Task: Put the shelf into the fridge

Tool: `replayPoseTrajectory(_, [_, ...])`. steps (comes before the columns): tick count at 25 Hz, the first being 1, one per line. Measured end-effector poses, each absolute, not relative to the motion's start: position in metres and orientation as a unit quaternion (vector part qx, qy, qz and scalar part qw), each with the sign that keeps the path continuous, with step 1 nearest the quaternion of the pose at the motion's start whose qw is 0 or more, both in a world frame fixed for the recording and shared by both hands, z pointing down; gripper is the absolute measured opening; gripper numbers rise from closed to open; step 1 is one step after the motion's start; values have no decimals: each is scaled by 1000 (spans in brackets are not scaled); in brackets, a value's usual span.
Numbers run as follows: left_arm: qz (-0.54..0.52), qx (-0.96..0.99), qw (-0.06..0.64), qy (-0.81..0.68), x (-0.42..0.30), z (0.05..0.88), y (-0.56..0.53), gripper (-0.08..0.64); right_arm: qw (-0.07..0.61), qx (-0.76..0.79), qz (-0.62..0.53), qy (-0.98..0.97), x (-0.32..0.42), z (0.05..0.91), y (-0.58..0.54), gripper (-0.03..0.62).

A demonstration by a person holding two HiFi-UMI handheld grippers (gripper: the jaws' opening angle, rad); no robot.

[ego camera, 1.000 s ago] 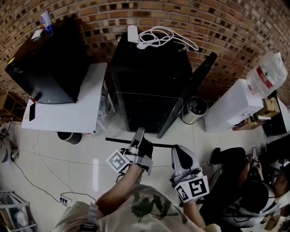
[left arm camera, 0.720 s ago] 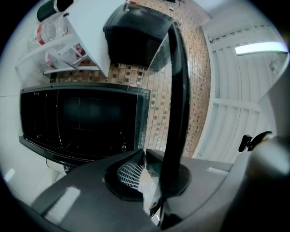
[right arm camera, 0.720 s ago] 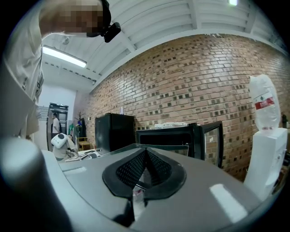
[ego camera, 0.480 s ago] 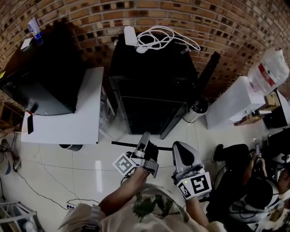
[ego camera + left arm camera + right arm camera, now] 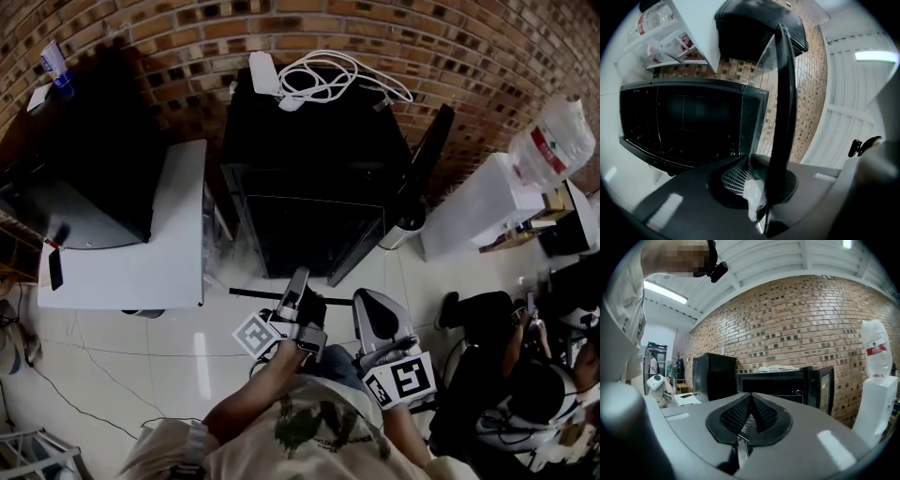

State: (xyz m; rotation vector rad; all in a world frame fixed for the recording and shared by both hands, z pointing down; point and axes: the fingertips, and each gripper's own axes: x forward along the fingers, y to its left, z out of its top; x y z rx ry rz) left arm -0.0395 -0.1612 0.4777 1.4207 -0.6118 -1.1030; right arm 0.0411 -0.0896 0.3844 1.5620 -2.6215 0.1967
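The black fridge (image 5: pixel 309 230) stands open against the brick wall, its door (image 5: pixel 417 173) swung out to the right. The shelf is a clear glass pane with a black edge strip (image 5: pixel 253 294). It hangs just in front of the fridge's opening, low over the floor. My left gripper (image 5: pixel 298 281) is shut on it. In the left gripper view the strip (image 5: pixel 785 93) runs up from between the jaws (image 5: pixel 754 178), with the fridge's dark inside (image 5: pixel 684 126) behind. My right gripper (image 5: pixel 367 314) is beside it, shut with nothing in it. In its own view the right gripper (image 5: pixel 751 404) faces the fridge (image 5: pixel 773 383).
A white table (image 5: pixel 141 234) with a black cabinet (image 5: pixel 94 159) stands left of the fridge. A white cable (image 5: pixel 328 75) lies on the fridge's top. Right of the door are a small bin (image 5: pixel 405 220), a white water dispenser (image 5: pixel 473 216) and a seated person (image 5: pixel 506 375).
Both grippers and the shelf have drifted a little across the floor in front of the fridge, and the glass pane shows less over the opening. Both grips are unchanged.
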Motion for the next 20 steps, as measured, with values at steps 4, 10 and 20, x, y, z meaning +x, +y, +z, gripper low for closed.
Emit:
replayPoseTrajectory(4, [-470, 605, 587, -263, -37, 482, -168, 25, 43, 513, 64, -855, 43, 387, -96, 0])
replayPoseTrajectory(10, [-474, 608, 578, -269, -32, 484, -181, 25, 50, 507, 66, -858, 50, 395, -108, 0])
replayPoseTrajectory(20, [-485, 598, 571, -287, -27, 506, -207, 25, 71, 495, 71, -863, 65, 415, -133, 0])
